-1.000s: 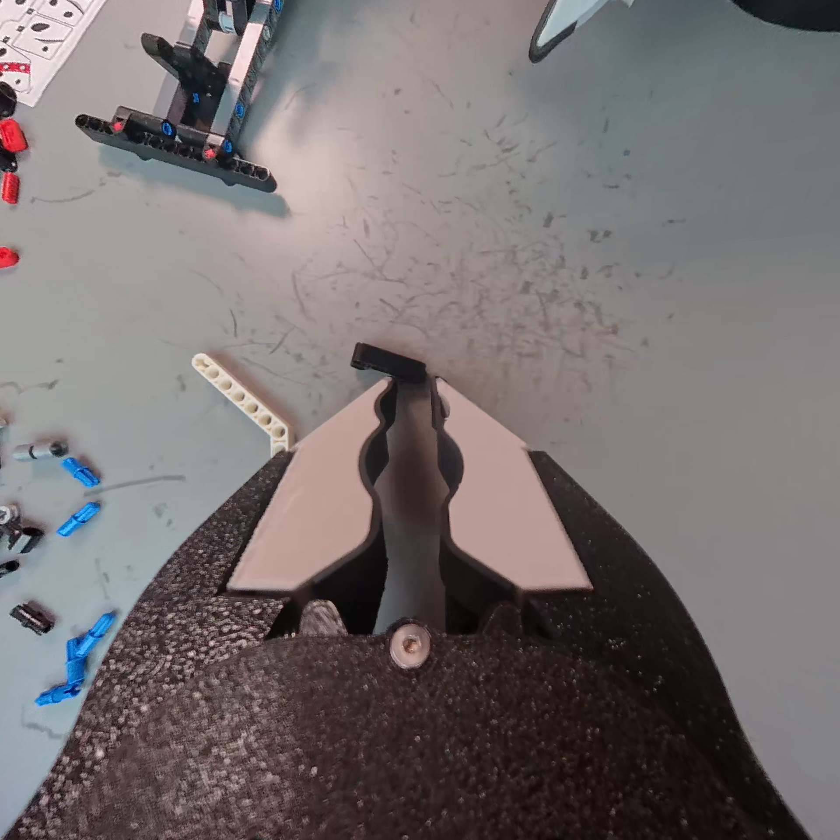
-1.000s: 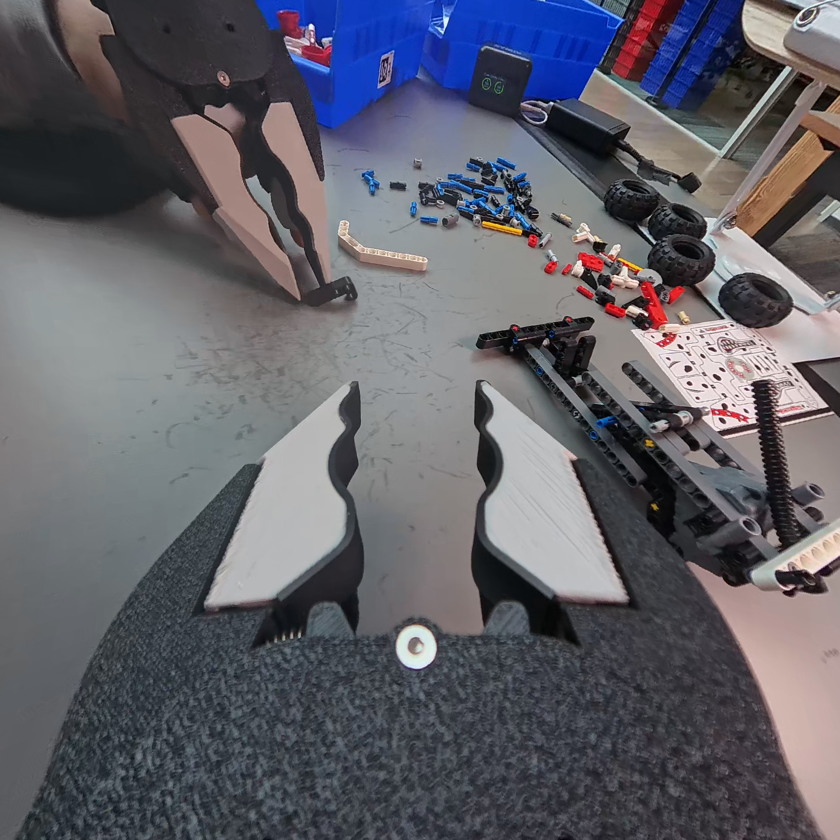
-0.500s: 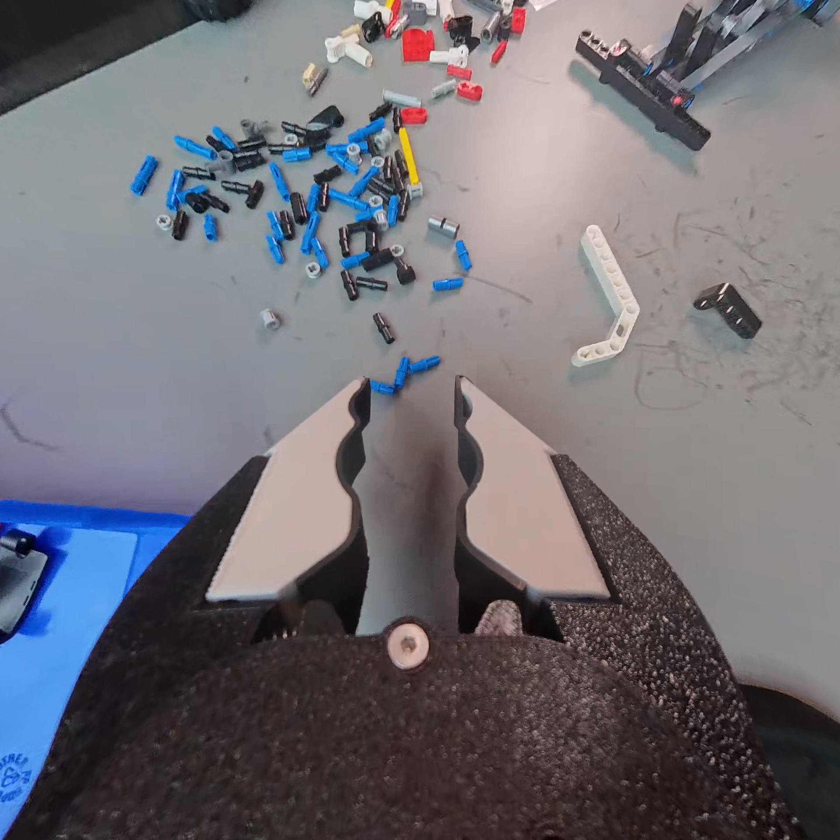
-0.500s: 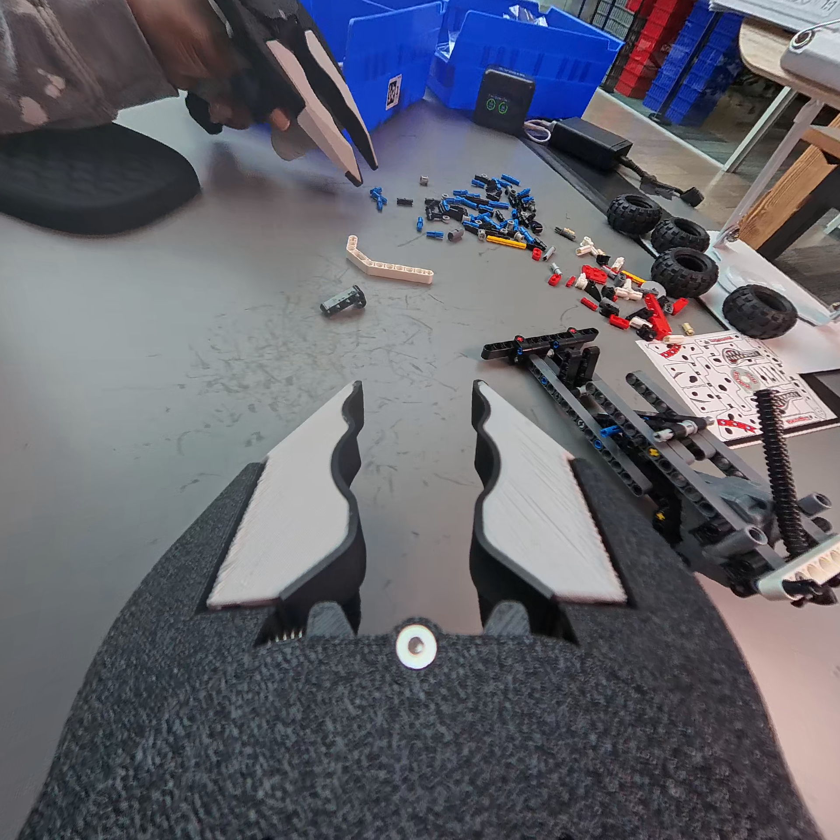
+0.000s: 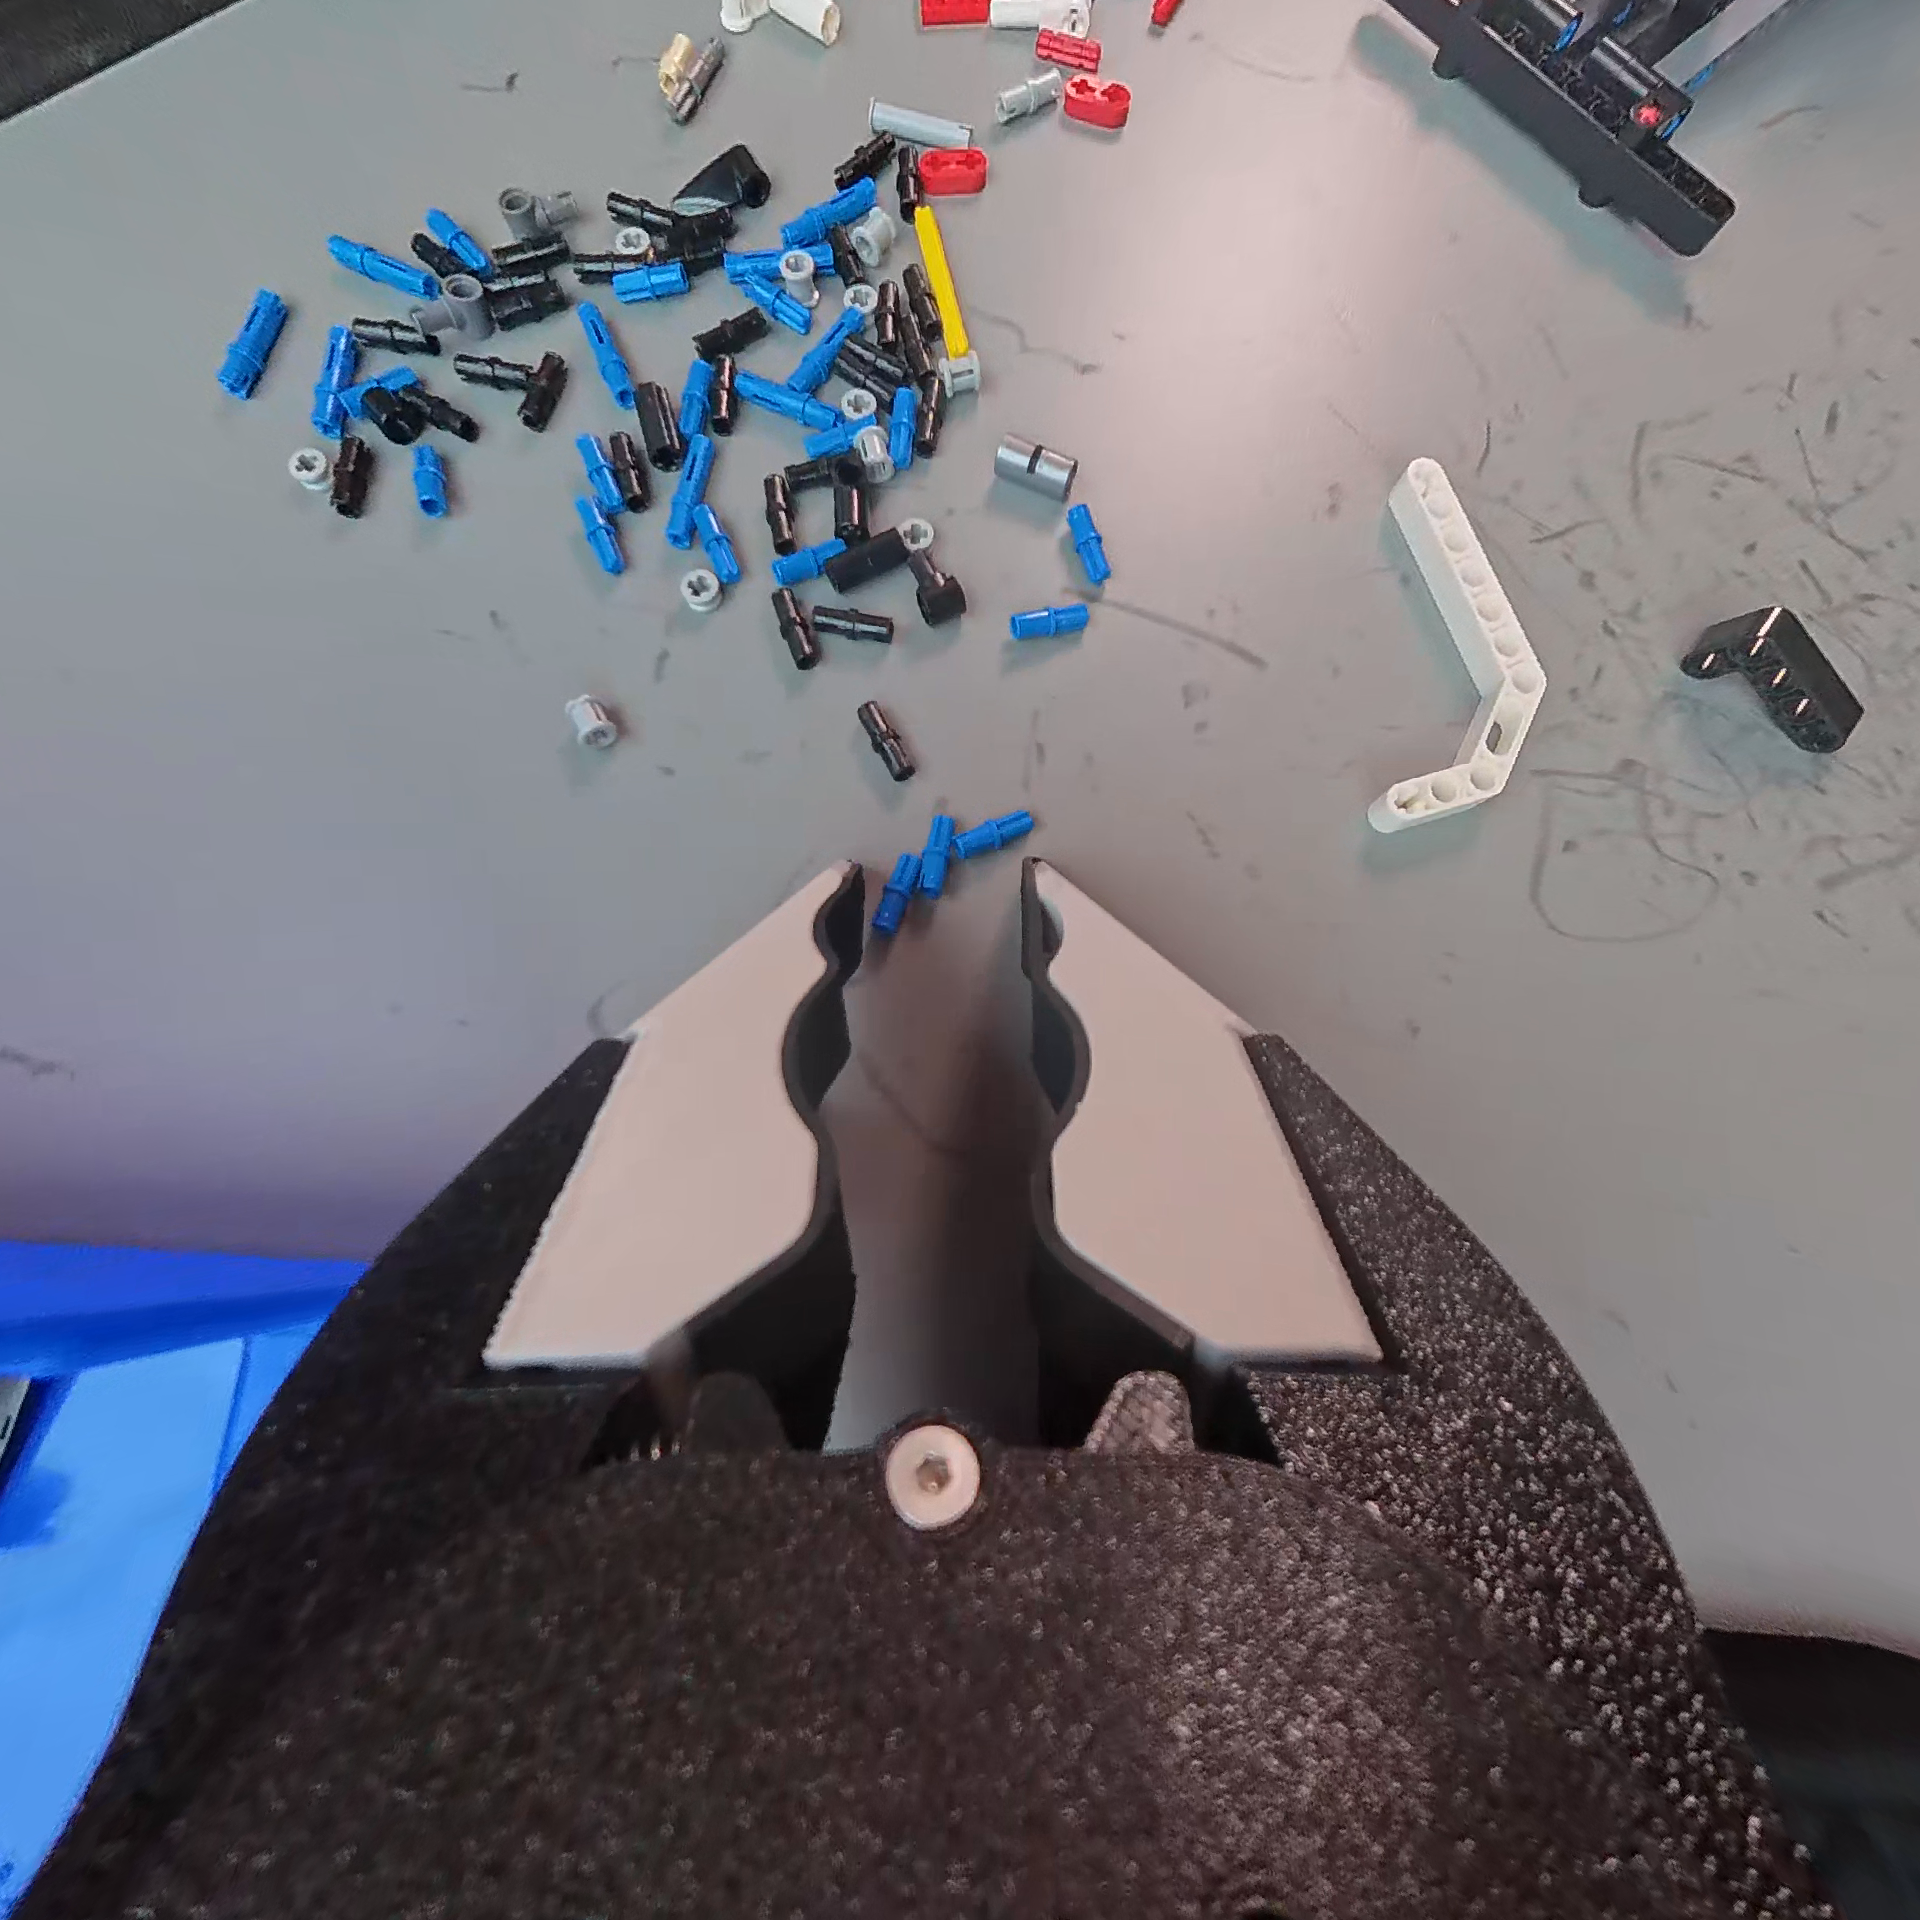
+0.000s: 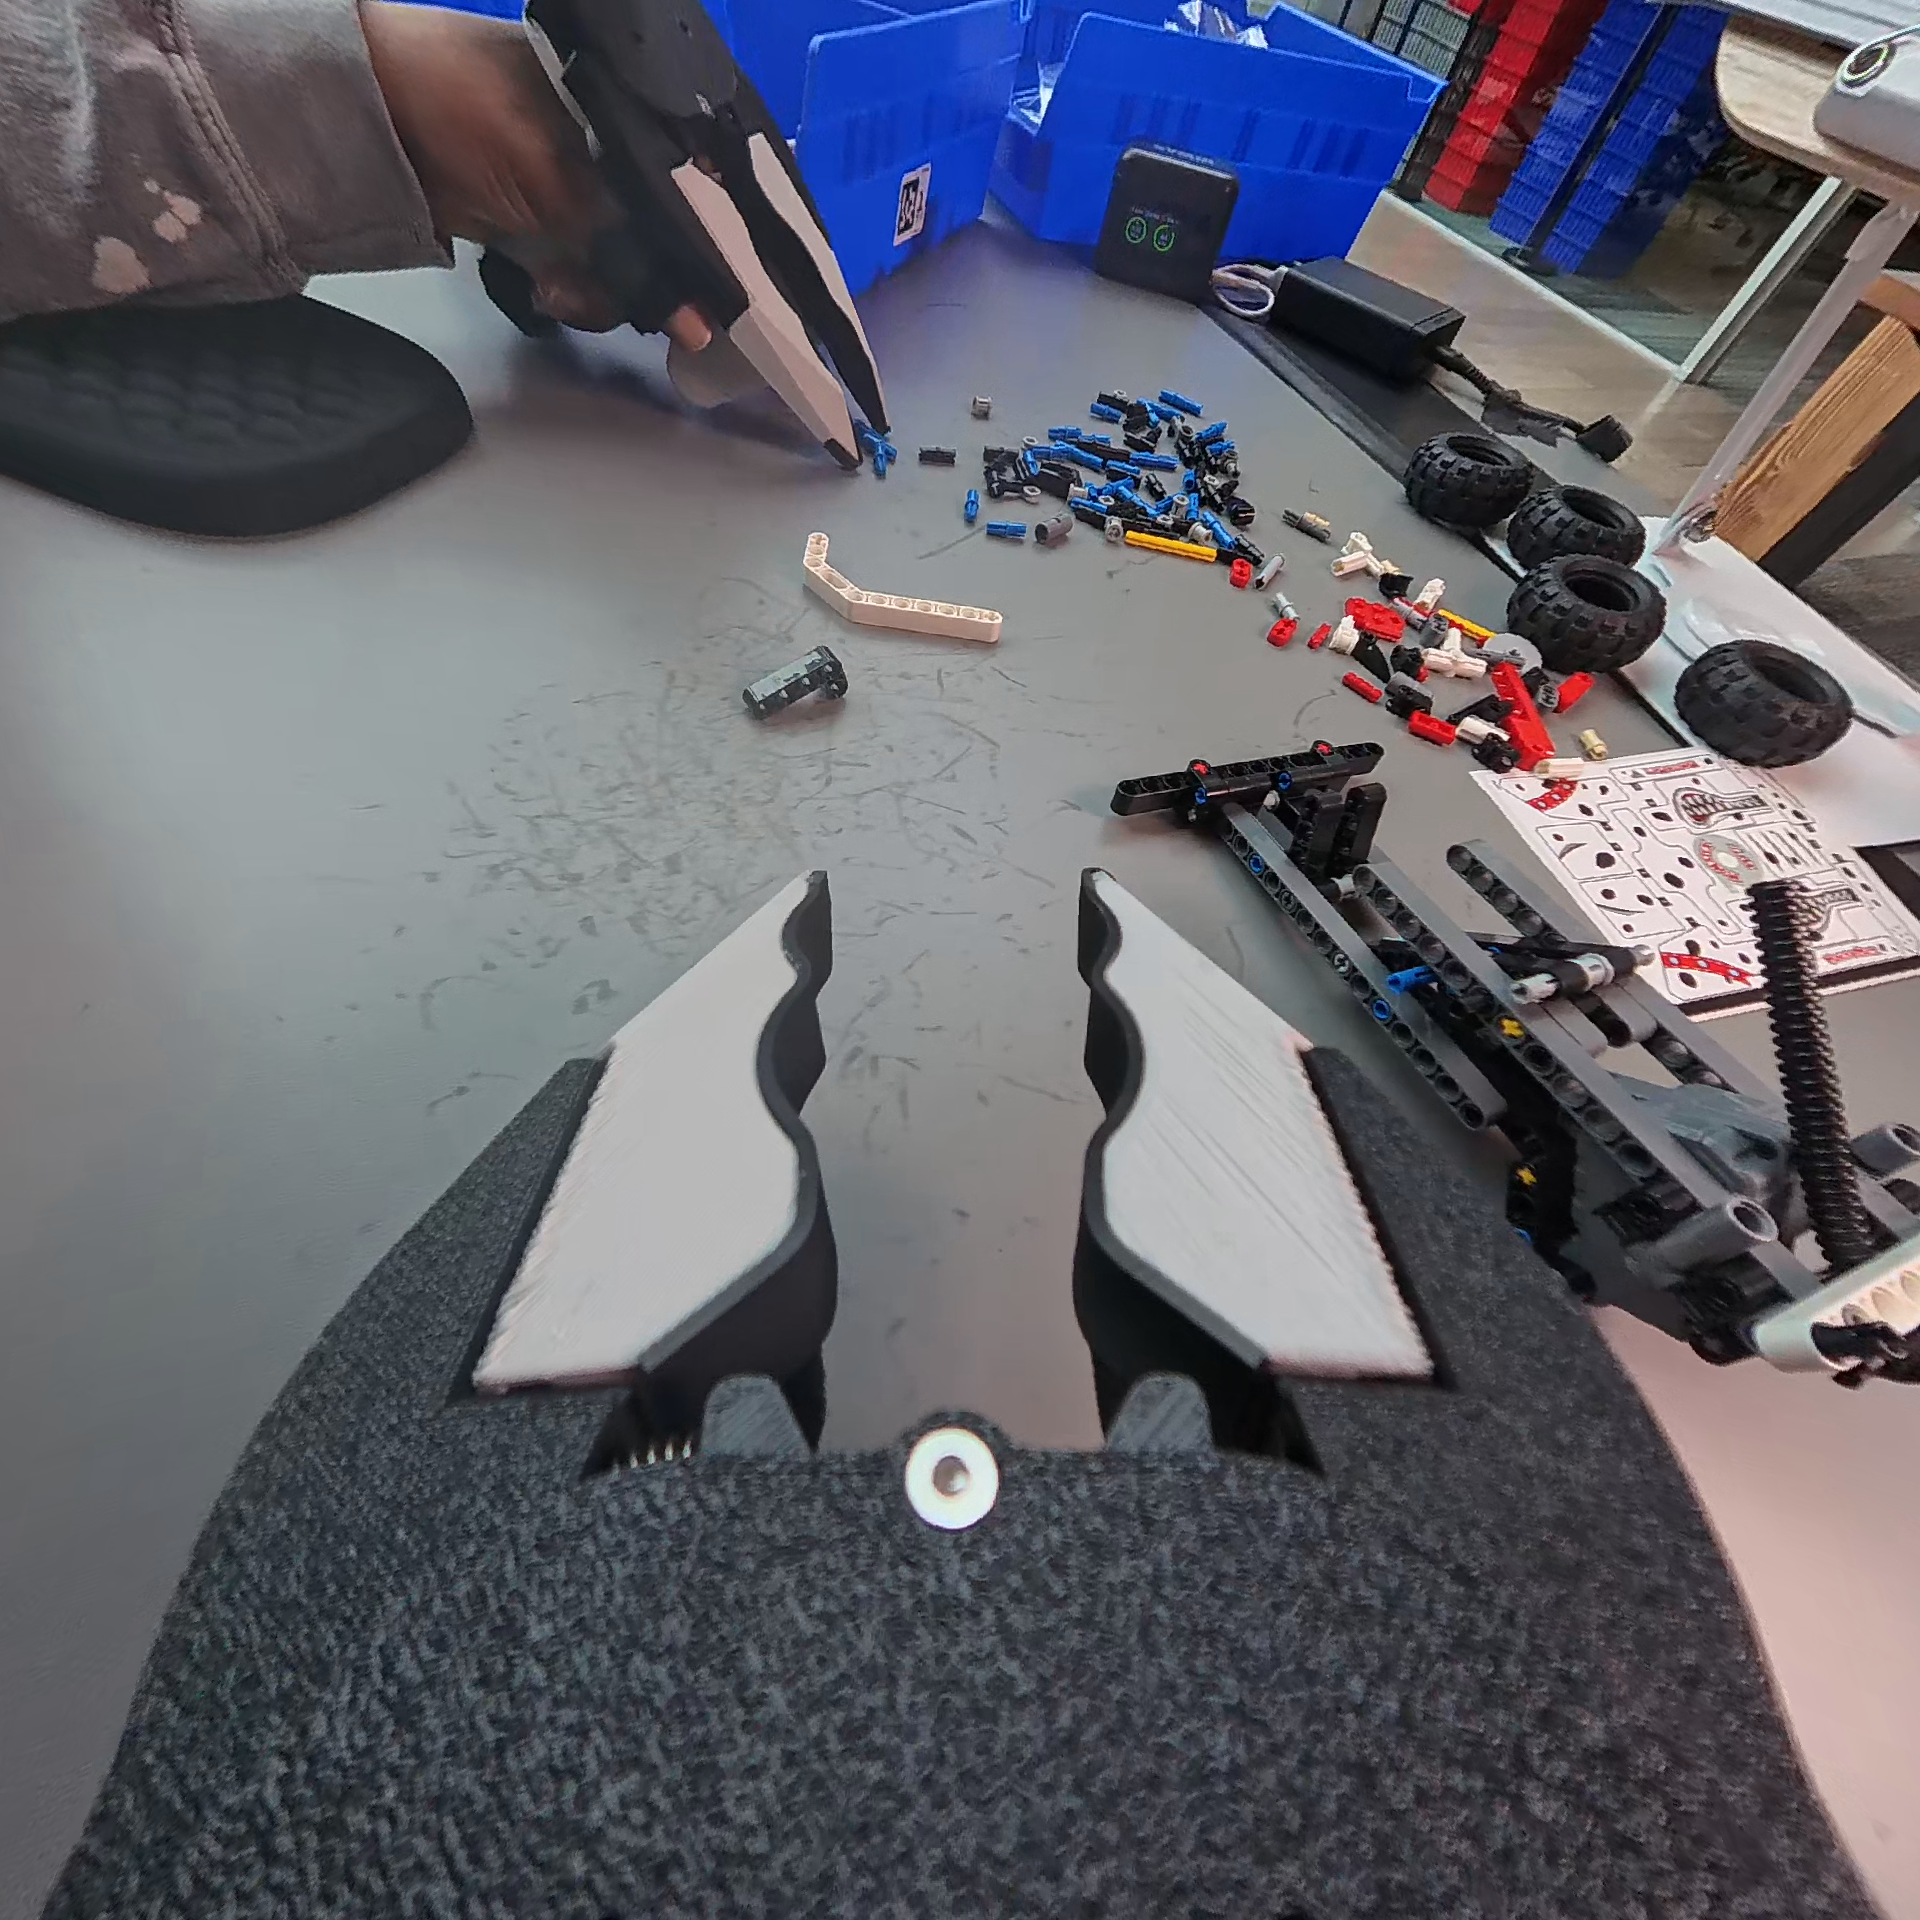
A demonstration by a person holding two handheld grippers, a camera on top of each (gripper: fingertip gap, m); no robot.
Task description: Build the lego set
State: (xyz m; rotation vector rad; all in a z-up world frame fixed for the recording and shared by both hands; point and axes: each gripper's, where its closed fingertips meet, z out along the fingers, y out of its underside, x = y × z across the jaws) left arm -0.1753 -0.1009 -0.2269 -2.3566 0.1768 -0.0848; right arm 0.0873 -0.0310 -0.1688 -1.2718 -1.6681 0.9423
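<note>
My left gripper [image 5: 940, 878] is open and low over the grey table, its tips on either side of a small cluster of blue pins [image 5: 940, 857]; it also shows in the right wrist view [image 6: 857, 442]. A pile of blue, black and grey pins [image 5: 707, 353] lies beyond. A white bent beam [image 5: 1465, 644] and a small black L-shaped piece [image 5: 1777, 675] lie to the right. My right gripper [image 6: 951, 894] is open and empty above bare table. The partly built black chassis [image 6: 1455, 987] lies to its right.
Four black tyres [image 6: 1584, 608], red and white parts [image 6: 1455, 675] and a sticker sheet [image 6: 1704, 862] lie at the right. Blue bins [image 6: 1226, 125], a black box [image 6: 1164, 223] and a power adapter [image 6: 1361, 312] stand at the back. A black pad [image 6: 208, 416] lies at the left. There is about 30 centimeters between the tips of the two grippers. Between my right fingertips and the small black L-shaped piece [image 5: 1777, 675] there is roughly 12 centimeters.
My left gripper let go of the small black L-shaped piece, left it on the table, swung over to the pin pile and came down around the blue pins. The right gripper stayed nearly still.
</note>
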